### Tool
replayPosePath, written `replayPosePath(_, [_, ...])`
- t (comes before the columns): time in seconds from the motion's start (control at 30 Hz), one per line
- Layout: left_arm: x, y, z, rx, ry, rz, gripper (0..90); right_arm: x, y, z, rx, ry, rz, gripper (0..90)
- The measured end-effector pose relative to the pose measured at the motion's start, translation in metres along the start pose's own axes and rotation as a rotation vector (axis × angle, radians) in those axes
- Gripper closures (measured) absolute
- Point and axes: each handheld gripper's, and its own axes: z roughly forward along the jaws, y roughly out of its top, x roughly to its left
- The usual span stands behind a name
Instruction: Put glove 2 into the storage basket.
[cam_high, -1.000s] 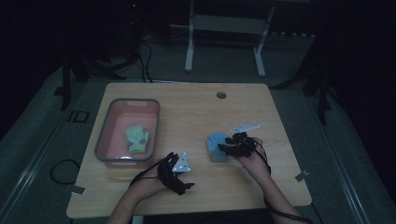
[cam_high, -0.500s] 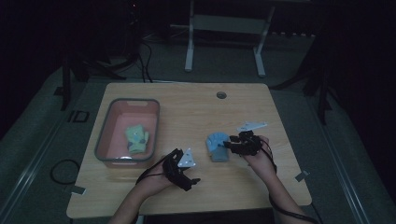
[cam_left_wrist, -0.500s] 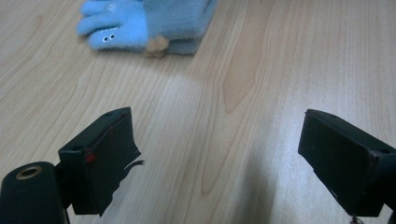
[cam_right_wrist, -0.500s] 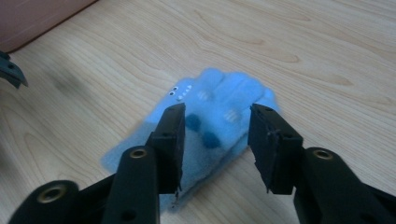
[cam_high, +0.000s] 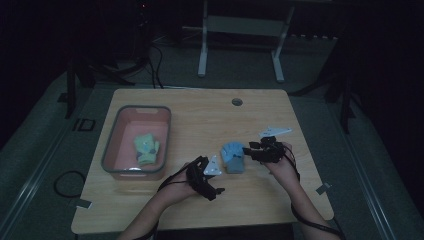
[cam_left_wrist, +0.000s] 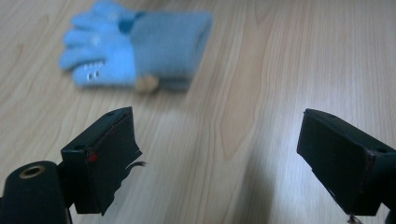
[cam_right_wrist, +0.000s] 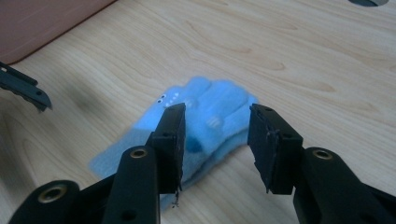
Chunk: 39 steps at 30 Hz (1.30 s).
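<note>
A blue glove (cam_high: 233, 156) lies flat on the wooden bench (cam_high: 210, 120), right of centre and near the person's edge, between the two grippers. In the high view the left gripper (cam_high: 212, 176) sits just beside the glove's near left corner, held in the person's left hand (cam_high: 186, 179), and its jaws stand wide apart. In the left gripper view those jaws frame bare wood, with the glove (cam_left_wrist: 135, 49) lying ahead of them, apart from both pads, fingers to the left and cuff to the right. The right gripper (cam_high: 254, 150) comes in from the glove's right side, held in the right hand (cam_high: 281, 167). In the right gripper view its jaws stand part-way open above the glove (cam_right_wrist: 187, 135), one over the middle of the fabric and one by its right edge; whether the pads touch the fabric cannot be told, and nothing is clamped between them. At the bench's left side a pink tub (cam_high: 116, 150) with a dark rim holds a pale green glove (cam_high: 146, 150), well apart from the blue one.
</note>
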Motion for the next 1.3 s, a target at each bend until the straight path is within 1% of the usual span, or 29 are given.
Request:
replayPosePath(0.07, [0.0, 0.0, 0.0, 0.0, 0.0, 0.0, 13.0, -0.001, 0.001, 0.0, -0.003, 0.001, 0.001, 56.3])
replayPosePath(0.1, [0.001, 0.008, 0.0, -0.047, -0.004, 0.032, 13.6, -0.004, 0.003, 0.001, -0.012, 0.014, 0.001, 56.3])
replayPosePath(0.13, [0.002, 0.011, 0.001, -0.055, -0.004, 0.038, 13.6, -0.004, 0.005, 0.002, -0.009, 0.015, 0.002, 56.0])
replayPosePath(0.17, [0.002, 0.014, 0.002, -0.063, 0.006, 0.048, 13.6, -0.005, 0.006, 0.003, -0.01, 0.021, 0.004, 55.7])
replayPosePath(0.2, [0.002, 0.016, 0.003, -0.069, 0.002, 0.059, 13.9, -0.006, 0.006, 0.004, -0.011, 0.023, 0.001, 55.3])
replayPosePath(0.23, [0.002, 0.019, 0.005, -0.067, 0.004, 0.065, 14.7, -0.007, 0.007, 0.006, -0.009, 0.021, -0.002, 55.3])
replayPosePath(0.27, [0.002, 0.021, 0.007, -0.058, 0.01, 0.079, 15.4, -0.007, 0.008, 0.008, -0.004, 0.026, 0.003, 54.5])
replayPosePath(0.3, [0.001, 0.023, 0.009, -0.062, 0.018, 0.1, 17.1, -0.008, 0.009, 0.01, -0.004, 0.034, 0.005, 54.1])
replayPosePath(0.33, [0.0, 0.025, 0.011, -0.069, 0.027, 0.108, 21.2, -0.009, 0.009, 0.012, 0.0, 0.034, 0.005, 54.1])
replayPosePath(0.37, [0.0, 0.026, 0.013, -0.072, 0.026, 0.112, 22.8, -0.01, 0.01, 0.015, 0.009, 0.034, 0.007, 53.7])
replayPosePath(0.43, [0.0, 0.03, 0.017, -0.073, 0.031, 0.135, 25.4, -0.011, 0.01, 0.02, 0.011, 0.041, 0.025, 53.6])
replayPosePath(0.47, [0.001, 0.031, 0.02, -0.079, 0.027, 0.139, 28.9, -0.012, 0.011, 0.023, 0.018, 0.043, 0.026, 53.2])
replayPosePath(0.5, [0.002, 0.032, 0.022, -0.08, 0.027, 0.142, 30.4, -0.012, 0.011, 0.027, 0.024, 0.042, 0.02, 52.3])
replayPosePath(0.53, [0.002, 0.034, 0.025, -0.078, 0.035, 0.152, 32.2, -0.012, 0.011, 0.03, 0.028, 0.041, 0.023, 52.1])
replayPosePath(0.57, [0.003, 0.035, 0.028, -0.07, 0.035, 0.164, 33.5, -0.014, 0.012, 0.034, 0.035, 0.043, 0.027, 50.6])
replayPosePath(0.63, [0.004, 0.036, 0.035, -0.057, 0.045, 0.18, 35.7, -0.016, 0.012, 0.042, 0.047, 0.033, 0.022, 48.8])
replayPosePath(0.67, [0.005, 0.036, 0.038, -0.049, 0.042, 0.183, 35.9, -0.017, 0.012, 0.046, 0.054, 0.026, 0.029, 47.5])
replayPosePath(0.73, [0.008, 0.036, 0.044, -0.029, 0.05, 0.192, 36.2, -0.02, 0.011, 0.052, 0.064, 0.024, 0.036, 44.6])
replayPosePath(0.83, [0.009, 0.035, 0.049, -0.026, 0.043, 0.187, 36.2, -0.023, 0.007, 0.062, 0.087, 0.026, 0.048, 43.4])
replayPosePath(0.93, [0.007, 0.033, 0.058, 0.001, 0.049, 0.208, 36.2, -0.024, 0.002, 0.069, 0.102, 0.031, 0.058, 41.7])
replayPosePath(0.97, [0.007, 0.033, 0.058, 0.001, 0.049, 0.208, 36.2, -0.024, 0.002, 0.069, 0.102, 0.031, 0.058, 41.7])
replayPosePath(1.0, [0.006, 0.031, 0.062, 0.016, 0.056, 0.22, 36.2, -0.024, -0.001, 0.071, 0.107, 0.033, 0.057, 39.5])
replayPosePath(1.03, [0.006, 0.031, 0.063, 0.018, 0.062, 0.223, 37.0, -0.024, -0.002, 0.072, 0.105, 0.034, 0.057, 39.5])
replayPosePath(1.1, [0.006, 0.03, 0.064, 0.021, 0.068, 0.226, 39.2, -0.024, -0.002, 0.071, 0.104, 0.034, 0.055, 39.4])
replayPosePath(1.13, [0.006, 0.03, 0.066, 0.027, 0.07, 0.229, 40.8, -0.024, -0.003, 0.072, 0.105, 0.033, 0.043, 38.9])
replayPosePath(1.2, [0.006, 0.03, 0.067, 0.03, 0.077, 0.231, 43.3, -0.023, -0.003, 0.072, 0.107, 0.032, 0.038, 38.8])
replayPosePath(1.23, [0.007, 0.03, 0.068, 0.032, 0.077, 0.227, 44.7, -0.023, -0.003, 0.072, 0.108, 0.031, 0.037, 38.2])
replayPosePath(1.27, [0.008, 0.03, 0.068, 0.036, 0.077, 0.228, 46.2, -0.023, -0.004, 0.073, 0.115, 0.021, 0.038, 34.7])
replayPosePath(1.3, [0.009, 0.03, 0.068, 0.037, 0.078, 0.227, 47.6, -0.024, -0.004, 0.073, 0.108, 0.017, 0.033, 34.2])
